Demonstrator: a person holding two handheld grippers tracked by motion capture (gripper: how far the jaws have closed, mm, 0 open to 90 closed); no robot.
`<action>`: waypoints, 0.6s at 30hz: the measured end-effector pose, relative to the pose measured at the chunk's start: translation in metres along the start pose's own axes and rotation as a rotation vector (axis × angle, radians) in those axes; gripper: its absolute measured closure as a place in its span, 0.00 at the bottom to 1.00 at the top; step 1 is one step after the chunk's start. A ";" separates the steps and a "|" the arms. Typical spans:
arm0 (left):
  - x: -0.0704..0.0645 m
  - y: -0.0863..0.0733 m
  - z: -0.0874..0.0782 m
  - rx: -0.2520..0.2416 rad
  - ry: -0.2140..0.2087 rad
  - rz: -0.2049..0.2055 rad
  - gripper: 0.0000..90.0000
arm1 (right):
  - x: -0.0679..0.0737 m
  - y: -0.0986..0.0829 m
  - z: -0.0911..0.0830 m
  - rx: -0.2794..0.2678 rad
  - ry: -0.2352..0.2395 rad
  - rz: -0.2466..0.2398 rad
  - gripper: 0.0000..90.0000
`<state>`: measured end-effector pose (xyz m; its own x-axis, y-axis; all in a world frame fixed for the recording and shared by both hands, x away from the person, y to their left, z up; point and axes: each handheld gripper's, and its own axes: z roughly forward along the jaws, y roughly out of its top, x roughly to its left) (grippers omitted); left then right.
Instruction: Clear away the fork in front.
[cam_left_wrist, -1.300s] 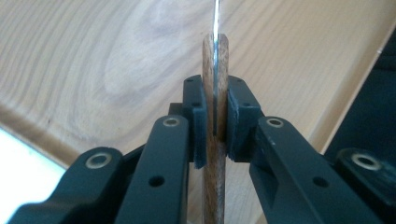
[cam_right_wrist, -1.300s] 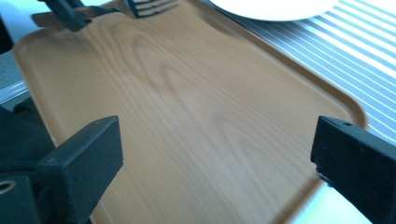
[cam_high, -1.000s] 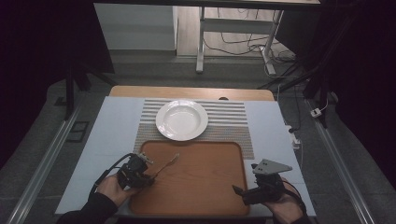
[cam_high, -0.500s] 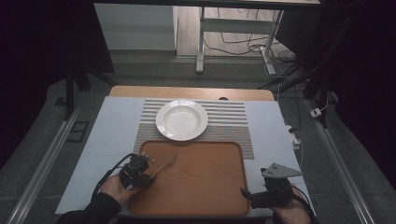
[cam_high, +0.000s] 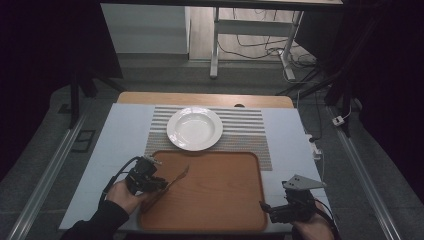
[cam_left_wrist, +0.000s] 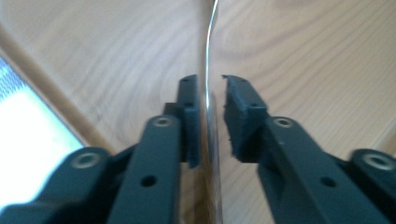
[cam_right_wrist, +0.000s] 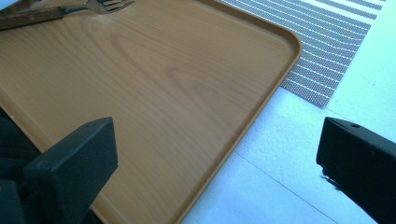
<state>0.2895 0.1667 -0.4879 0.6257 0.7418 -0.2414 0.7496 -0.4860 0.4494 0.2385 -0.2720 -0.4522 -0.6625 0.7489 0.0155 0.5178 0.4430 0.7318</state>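
Since a second ago my right claw (cam_high: 268, 210) has pulled back toward the lower right of the frame, jaws spread wide and empty. My left claw (cam_high: 159, 186) straddles the fork (cam_high: 176, 179), pads slightly apart, lying on the tray (cam_high: 220, 195) at lower left. I judge it best to release level, then back straight off.

My left hand (cam_high: 122, 195) holds the left gripper (cam_high: 161, 186) low, pointing right, its jaws nearly together with a narrow gap between them. My right hand (cam_high: 311, 227) holds the right gripper (cam_high: 264, 206) pointing left, jaws spread wide.
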 end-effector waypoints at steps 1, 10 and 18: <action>0.000 0.003 0.000 -0.008 -0.004 0.004 0.90 | 0.000 0.000 0.000 0.001 -0.001 -0.001 0.00; 0.010 0.026 0.008 -0.046 -0.058 0.023 0.98 | 0.000 0.001 0.002 0.019 0.012 -0.009 0.00; 0.015 0.044 0.024 -0.042 -0.071 0.028 0.98 | 0.001 0.001 0.003 0.036 0.022 -0.025 0.00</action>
<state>0.3374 0.1452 -0.4921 0.6614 0.6928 -0.2874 0.7224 -0.4852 0.4926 0.2403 -0.2693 -0.4539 -0.6870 0.7265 0.0124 0.5196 0.4793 0.7074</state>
